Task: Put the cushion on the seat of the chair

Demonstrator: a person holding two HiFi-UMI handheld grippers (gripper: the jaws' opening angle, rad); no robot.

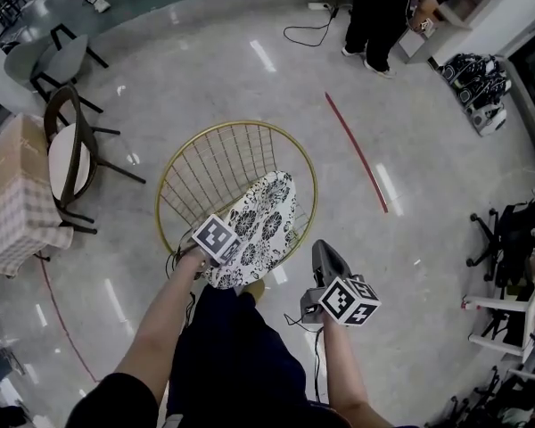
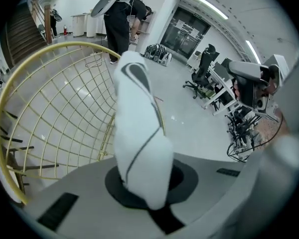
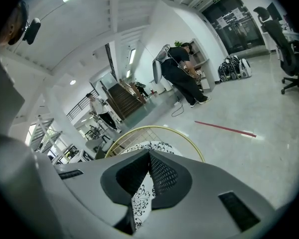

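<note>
A gold wire chair point(image 1: 236, 163) stands in the middle of the floor. The cushion point(image 1: 260, 221), white with a black flower print, leans tilted over the chair's front rim and seat. My left gripper point(image 1: 216, 242) is shut on the cushion's near edge. In the left gripper view the cushion's plain white underside point(image 2: 138, 133) rises from between the jaws, with the chair's wire back point(image 2: 55, 108) behind it. My right gripper point(image 1: 325, 255) hangs to the right of the cushion, apart from it. Its fingertips meet point(image 3: 149, 156) with nothing held, and the cushion's print point(image 3: 142, 203) shows beyond them.
A wooden chair with a white seat point(image 1: 69, 154) and a table with a checked cloth point(image 1: 13, 194) stand at the left. A person point(image 1: 379, 16) stands at the back. A red tape line point(image 1: 357, 150) runs across the floor, and office chairs point(image 1: 504, 234) crowd the right edge.
</note>
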